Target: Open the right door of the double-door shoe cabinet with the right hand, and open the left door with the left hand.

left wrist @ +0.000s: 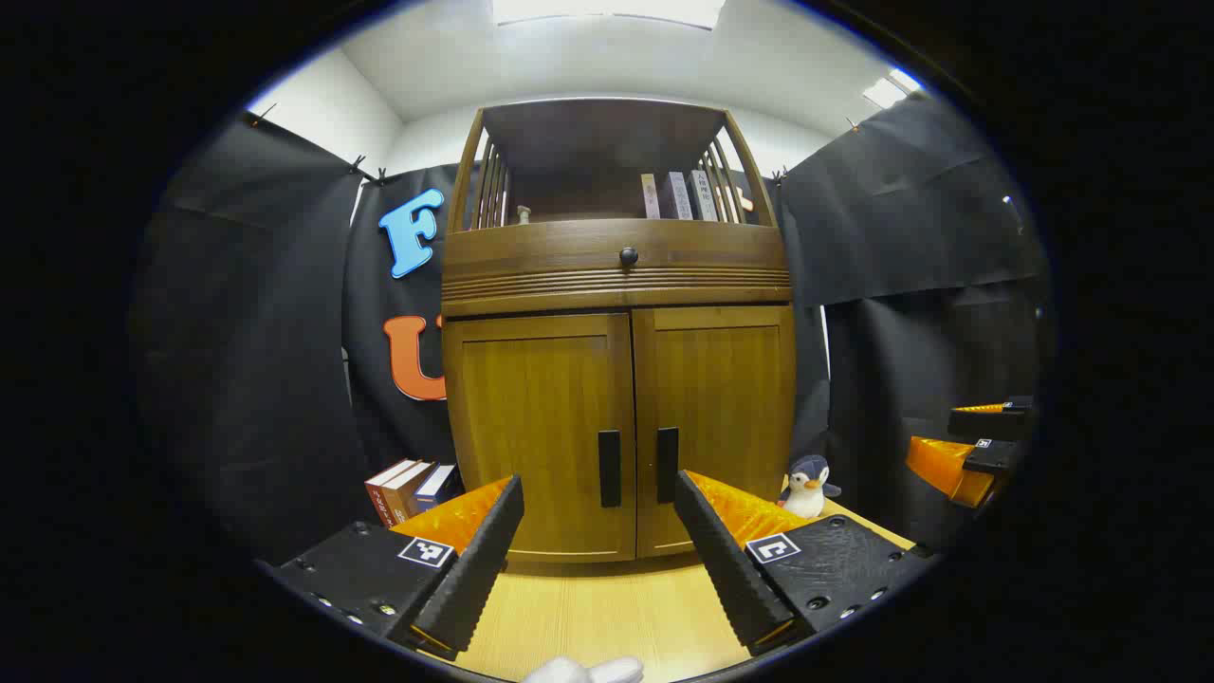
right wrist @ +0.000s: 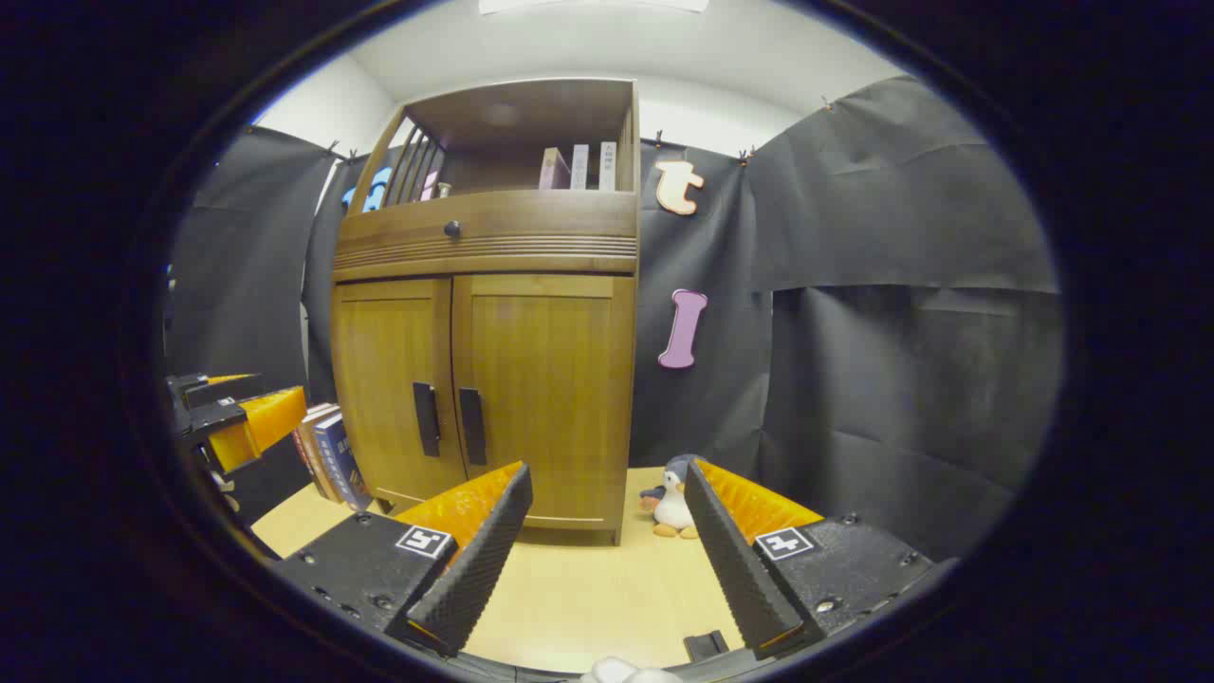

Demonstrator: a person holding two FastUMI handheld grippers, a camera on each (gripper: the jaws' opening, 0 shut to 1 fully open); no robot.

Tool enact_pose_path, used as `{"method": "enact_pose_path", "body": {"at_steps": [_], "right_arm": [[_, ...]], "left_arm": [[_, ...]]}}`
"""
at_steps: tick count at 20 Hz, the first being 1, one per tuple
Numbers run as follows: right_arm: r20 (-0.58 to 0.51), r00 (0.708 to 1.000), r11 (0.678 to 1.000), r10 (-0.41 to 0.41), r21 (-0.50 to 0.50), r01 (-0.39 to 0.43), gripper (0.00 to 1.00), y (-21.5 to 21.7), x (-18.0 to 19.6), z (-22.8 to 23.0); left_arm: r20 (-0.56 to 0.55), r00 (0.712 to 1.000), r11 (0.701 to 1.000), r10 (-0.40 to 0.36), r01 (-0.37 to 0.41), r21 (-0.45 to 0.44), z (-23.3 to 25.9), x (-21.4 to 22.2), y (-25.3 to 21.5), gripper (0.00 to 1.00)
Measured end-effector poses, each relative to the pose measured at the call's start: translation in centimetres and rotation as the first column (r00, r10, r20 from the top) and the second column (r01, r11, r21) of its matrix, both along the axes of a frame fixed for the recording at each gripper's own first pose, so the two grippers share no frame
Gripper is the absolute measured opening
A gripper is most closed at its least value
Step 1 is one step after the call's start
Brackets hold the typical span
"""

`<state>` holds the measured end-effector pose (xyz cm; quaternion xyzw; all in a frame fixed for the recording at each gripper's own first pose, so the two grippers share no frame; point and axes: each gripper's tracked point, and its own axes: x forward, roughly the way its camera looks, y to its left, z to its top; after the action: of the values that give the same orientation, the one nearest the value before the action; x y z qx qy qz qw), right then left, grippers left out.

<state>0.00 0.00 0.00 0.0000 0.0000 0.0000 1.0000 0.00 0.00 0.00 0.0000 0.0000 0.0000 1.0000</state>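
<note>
Both doors are closed, nothing grabbed yet. The shoe cabinet (left wrist: 618, 379) stands on the table (left wrist: 607, 607), straight ahead of the left claw (left wrist: 599, 531), whose fingers are spread apart. The right claw (right wrist: 607, 531), also spread and empty, has the right door (right wrist: 545, 398) ahead and slightly left. Two handles, both upright bars: the right handle (right wrist: 471, 426) and left handle (left wrist: 609, 468) sit side by side at the middle seam. One toy penguin (right wrist: 671, 503), three books (left wrist: 408, 486) beside the cabinet.

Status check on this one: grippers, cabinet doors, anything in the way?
Left gripper open, right gripper open, both short of the cabinet. Left door and right door shut, handles untouched. Penguin beside the cabinet, off the doors' front.
</note>
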Motion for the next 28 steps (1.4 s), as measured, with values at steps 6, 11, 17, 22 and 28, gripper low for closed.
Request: {"method": "enact_pose_path", "body": {"at_steps": [6, 11, 17, 22, 28], "right_arm": [[-0.009, 1.0, 1.0, -0.002, -0.007, 0.001, 1.0, 0.5, -0.1, -0.5], [-0.004, 1.0, 1.0, -0.004, 0.0, 0.004, 1.0, 0.7, -0.4, -0.4], [0.001, 1.0, 1.0, 0.001, -0.014, -0.001, 1.0, 1.3, -0.9, -0.4], [-0.001, 1.0, 1.0, 0.006, -0.002, -0.006, 1.0, 1.5, -0.9, -0.9], [0.004, 0.999, 0.999, 0.033, 0.0, -0.033, 1.0, 3.1, 0.7, -0.5]], "left_arm": [[-0.001, 1.0, 1.0, -0.001, 0.001, 0.018, -0.4, 0.0, 0.5, 0.96], [0.004, 1.0, 1.0, 0.002, -0.002, 0.017, -0.4, -0.3, 1.1, 0.96], [0.015, 1.0, 1.0, 0.021, -0.021, 0.016, -0.2, -0.9, 2.0, 0.96], [0.014, 1.0, 0.999, 0.022, -0.023, 0.028, -0.1, -1.4, 2.2, 0.96], [0.01, 0.999, 0.999, 0.032, -0.032, 0.025, -0.1, -2.3, 2.7, 0.96]]}}
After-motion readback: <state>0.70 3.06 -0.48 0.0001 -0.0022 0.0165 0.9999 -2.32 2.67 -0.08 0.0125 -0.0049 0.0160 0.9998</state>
